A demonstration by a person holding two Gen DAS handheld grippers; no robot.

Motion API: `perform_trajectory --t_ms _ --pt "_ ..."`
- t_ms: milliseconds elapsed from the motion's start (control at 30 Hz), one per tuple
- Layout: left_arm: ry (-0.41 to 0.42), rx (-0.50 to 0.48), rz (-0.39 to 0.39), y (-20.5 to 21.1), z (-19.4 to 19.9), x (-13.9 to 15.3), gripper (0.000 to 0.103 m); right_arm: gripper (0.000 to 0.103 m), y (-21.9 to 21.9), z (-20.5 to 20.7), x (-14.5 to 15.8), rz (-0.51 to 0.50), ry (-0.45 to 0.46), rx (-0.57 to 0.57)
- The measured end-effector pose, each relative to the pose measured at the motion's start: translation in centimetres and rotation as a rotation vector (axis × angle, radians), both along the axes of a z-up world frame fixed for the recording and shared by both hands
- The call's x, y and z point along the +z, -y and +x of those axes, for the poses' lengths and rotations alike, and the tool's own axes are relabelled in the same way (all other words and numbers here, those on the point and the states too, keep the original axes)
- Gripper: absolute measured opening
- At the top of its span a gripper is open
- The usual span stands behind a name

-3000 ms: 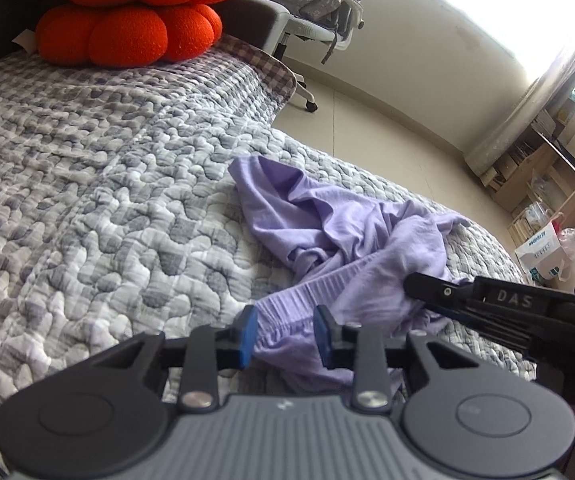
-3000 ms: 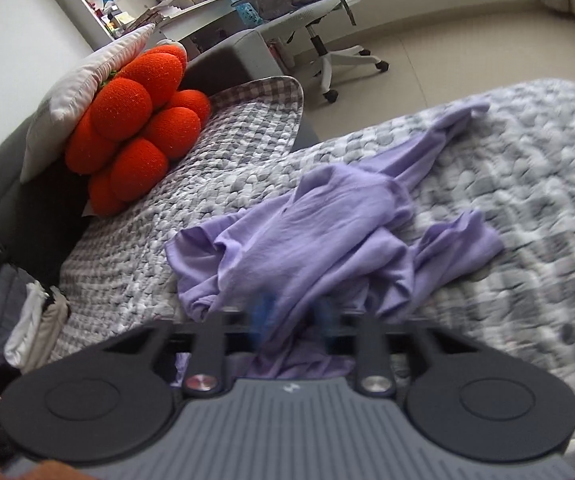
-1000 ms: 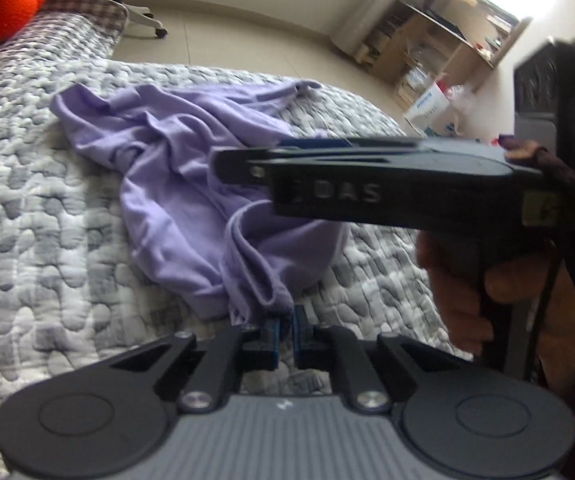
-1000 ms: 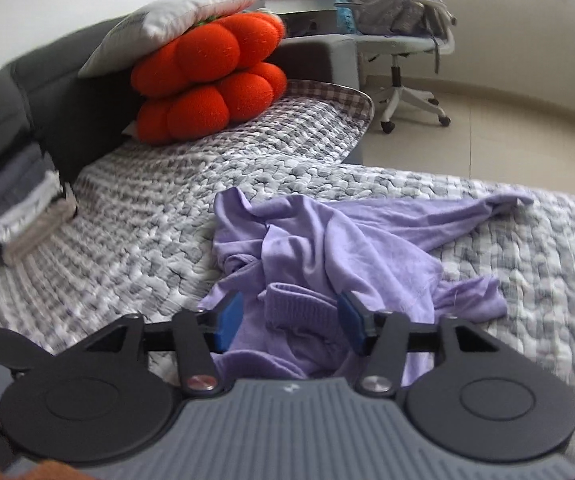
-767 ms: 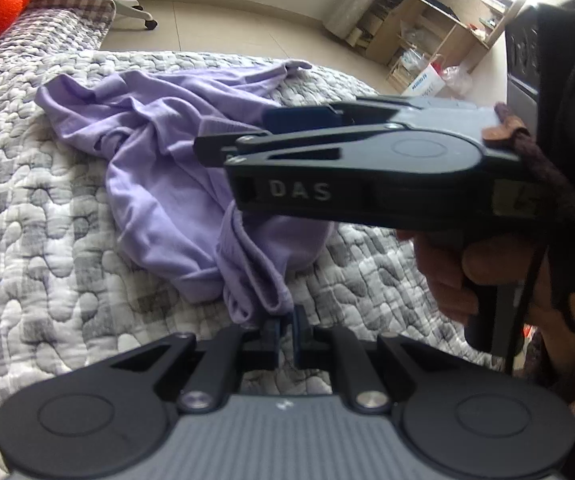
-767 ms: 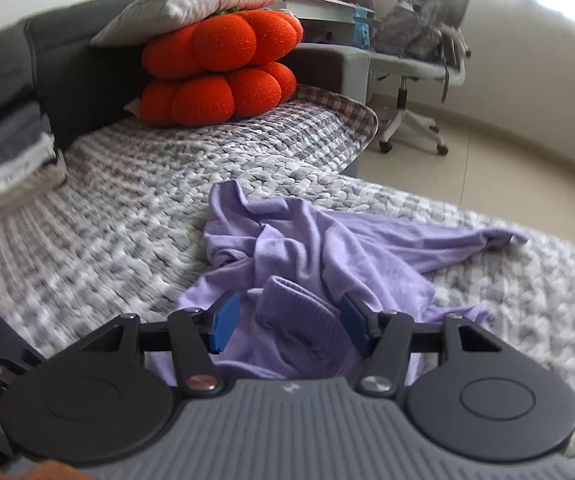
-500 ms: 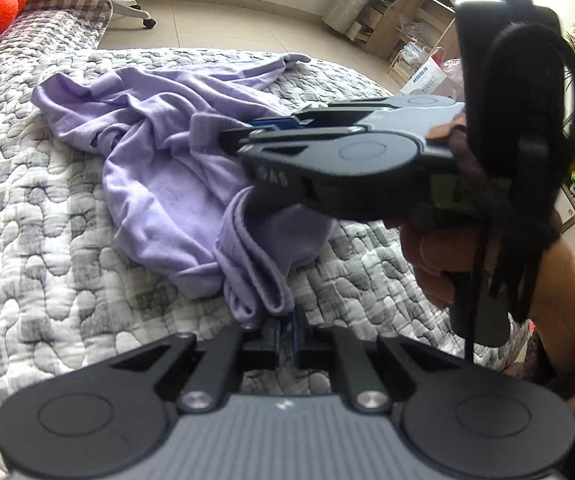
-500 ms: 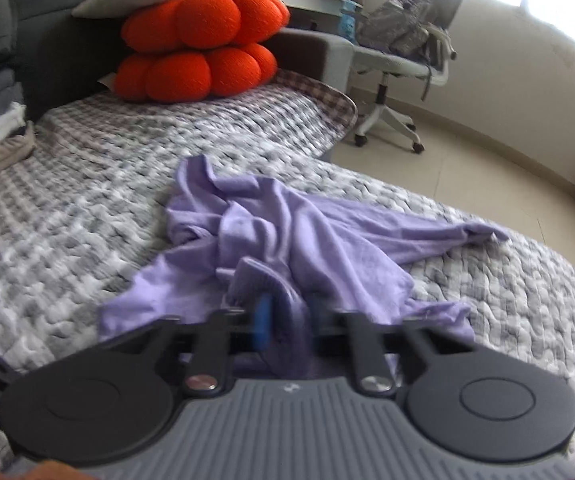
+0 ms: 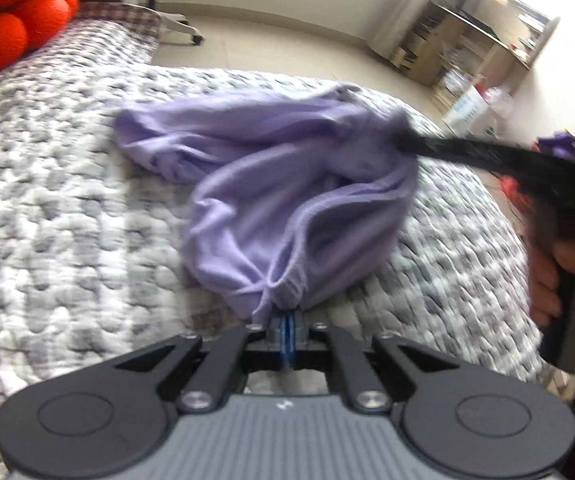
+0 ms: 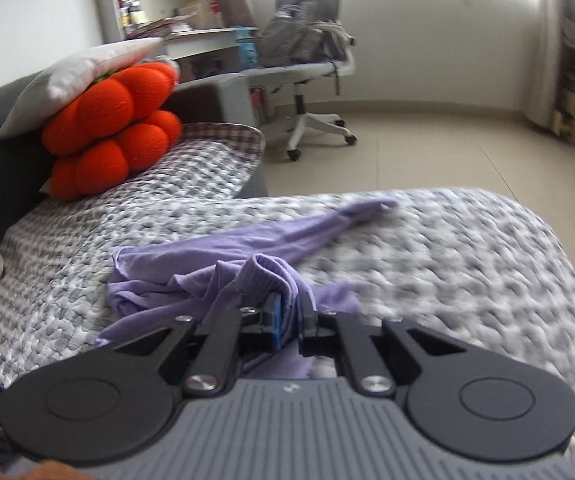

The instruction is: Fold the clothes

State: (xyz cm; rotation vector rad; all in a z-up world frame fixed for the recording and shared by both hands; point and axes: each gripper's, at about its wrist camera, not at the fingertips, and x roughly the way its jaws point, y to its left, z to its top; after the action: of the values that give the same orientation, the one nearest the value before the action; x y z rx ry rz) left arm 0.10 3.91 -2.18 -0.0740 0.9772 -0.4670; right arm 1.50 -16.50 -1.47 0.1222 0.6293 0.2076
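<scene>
pinching the crumpled lilac cotton garment (image 9: 287, 200) over the grey quilted bed (image 9: 67, 208): left gripper (image 9: 287, 330) and right gripper (image 10: 288, 322) fingers both clamped on its fabric.

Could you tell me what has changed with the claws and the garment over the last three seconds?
Both claws were open over the garment. The left claw closed on a hem bunch first; the right claw then closed on another fold. The garment, then a loose heap, is now pulled up between them, one sleeve trailing across the quilt. The orange cushion and chair stayed put.
</scene>
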Motion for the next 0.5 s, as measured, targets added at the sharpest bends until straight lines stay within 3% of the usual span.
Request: perform_trajectory --t_ms 167,233,500 --pt "0.082 0.125 0.038 -1.3 0.1 1.1 0.001 0.007 2.3 -1.5 -0.1 0.067 -0.053 -0.012" --pt "0.107 0.173 0.019 -2.0 0.2 1.6 0.001 0.007 2.7 -2.3 -0.2 0.111 -0.089 0.007" --pt "0.290 0.317 -0.010 -4.6 -0.9 4.9 0.000 0.006 2.0 -5.5 0.3 0.279 -0.187 0.174"
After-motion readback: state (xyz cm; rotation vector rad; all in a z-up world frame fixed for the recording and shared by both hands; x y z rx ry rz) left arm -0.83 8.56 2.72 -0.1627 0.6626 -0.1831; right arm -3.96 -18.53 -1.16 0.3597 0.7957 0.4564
